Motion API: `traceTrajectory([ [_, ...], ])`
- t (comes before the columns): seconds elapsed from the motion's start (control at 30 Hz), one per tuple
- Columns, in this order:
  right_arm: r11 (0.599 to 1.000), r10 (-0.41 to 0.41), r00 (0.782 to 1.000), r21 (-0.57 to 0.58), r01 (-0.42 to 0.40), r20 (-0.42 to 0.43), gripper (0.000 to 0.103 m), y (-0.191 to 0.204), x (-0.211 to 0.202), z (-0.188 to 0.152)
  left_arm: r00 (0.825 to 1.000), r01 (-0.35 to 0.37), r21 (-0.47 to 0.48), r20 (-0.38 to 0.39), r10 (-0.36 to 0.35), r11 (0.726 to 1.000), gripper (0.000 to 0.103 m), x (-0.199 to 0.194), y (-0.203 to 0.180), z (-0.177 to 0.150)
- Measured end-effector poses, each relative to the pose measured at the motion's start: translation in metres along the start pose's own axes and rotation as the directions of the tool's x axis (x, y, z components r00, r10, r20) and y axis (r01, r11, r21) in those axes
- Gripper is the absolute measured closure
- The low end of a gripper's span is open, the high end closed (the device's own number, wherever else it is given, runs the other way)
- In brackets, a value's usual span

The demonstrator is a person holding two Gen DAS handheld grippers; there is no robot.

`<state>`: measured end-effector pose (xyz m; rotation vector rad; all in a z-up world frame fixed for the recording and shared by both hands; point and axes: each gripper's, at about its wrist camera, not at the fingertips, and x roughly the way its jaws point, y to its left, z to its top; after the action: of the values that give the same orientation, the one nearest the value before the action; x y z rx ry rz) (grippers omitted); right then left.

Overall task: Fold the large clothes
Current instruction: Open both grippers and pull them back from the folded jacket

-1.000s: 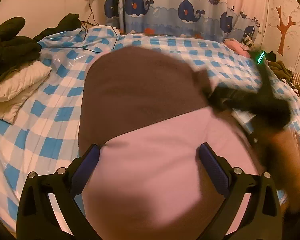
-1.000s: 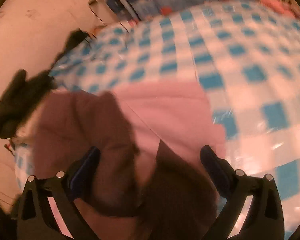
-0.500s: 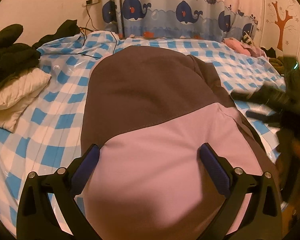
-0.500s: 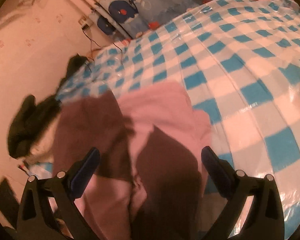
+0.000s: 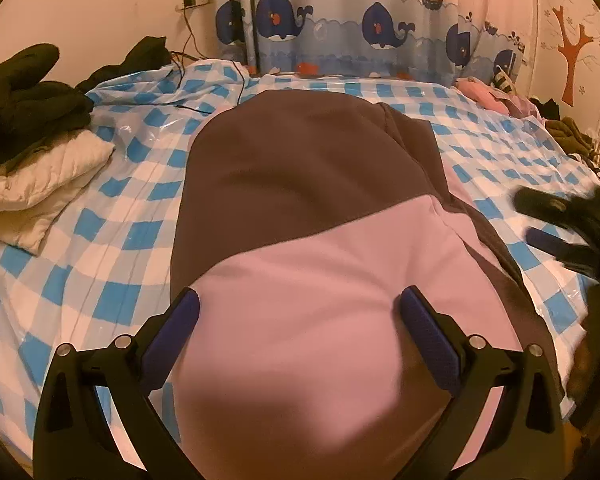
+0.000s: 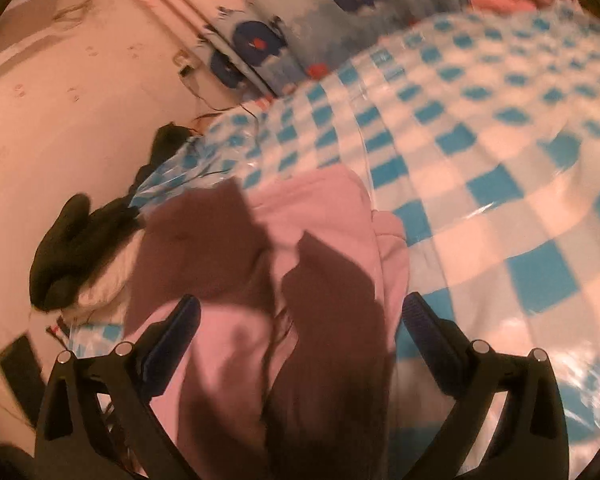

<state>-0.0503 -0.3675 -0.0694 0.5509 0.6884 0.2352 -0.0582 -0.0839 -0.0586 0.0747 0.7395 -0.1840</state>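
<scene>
Garment: the brown-and-pink top [image 5: 311, 208] lies flat in the middle of the bed [image 5: 112, 216], brown half far from me, pink half near. I judge it spread this way so a long fold can be laid without bunching.
Right view: the same top [image 6: 311, 280] shows brown and pink panels overlapping, so I take it as already partly folded; the picture is blurred and I cannot trace the layers.
Left hand-held gripper [image 5: 300, 324]: fingers wide apart above the pink half, holding nothing.
Right hand-held gripper [image 6: 300, 324]: fingers also spread, nothing between them; in the left view it sits off the top's right edge [image 5: 559, 224], blurred.
Edges: the top's left edge is clean against the checked cover; the right edge has a brown strip under the pink.
Open room: bare cover left and far right. The white quilt [image 5: 48, 184] and dark clothes [image 5: 24, 84] crowd the far left, clothes pile [image 5: 487, 92] far right.
</scene>
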Motion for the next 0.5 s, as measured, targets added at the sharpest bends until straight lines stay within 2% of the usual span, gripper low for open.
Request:
traceTrajectory([
  [0.07,0.998,-0.057,0.998,-0.037,0.056,-0.037,0.006,0.005,0.000,-0.012,1.000,-0.001,-0.007,-0.005,0.001,1.000,0.007,-0.003,-0.001,-0.002],
  [0.1,0.989,-0.134,0.983,-0.078,0.124,-0.130,0.006,0.005,0.018,-0.024,1.000,0.000,-0.008,-0.008,0.000,1.000,0.007,-0.006,-0.002,-0.003],
  [0.13,0.988,-0.139,0.970,-0.088,0.123,-0.200,0.006,0.000,0.034,-0.033,1.000,0.000,-0.007,-0.014,0.000,1.000,0.007,-0.007,-0.003,-0.004],
  [0.2,0.997,-0.065,0.972,0.024,0.072,-0.226,0.006,-0.021,0.039,-0.039,0.999,0.009,0.022,-0.046,-0.008,1.000,0.007,-0.013,-0.007,-0.007],
  [0.23,0.996,-0.059,0.970,0.057,0.075,-0.238,0.006,-0.025,0.037,-0.037,0.999,0.012,0.033,-0.051,-0.011,0.999,0.007,-0.018,-0.008,-0.008],
  [0.3,0.994,-0.102,0.973,0.021,0.108,-0.205,0.006,-0.017,0.017,-0.031,0.998,0.020,0.050,-0.054,-0.018,0.999,0.007,-0.032,-0.009,-0.011],
  [0.5,0.992,-0.089,0.989,-0.100,0.078,-0.115,0.006,0.026,-0.058,-0.034,0.997,0.033,0.049,-0.076,-0.029,0.998,0.007,-0.077,-0.010,-0.024],
])
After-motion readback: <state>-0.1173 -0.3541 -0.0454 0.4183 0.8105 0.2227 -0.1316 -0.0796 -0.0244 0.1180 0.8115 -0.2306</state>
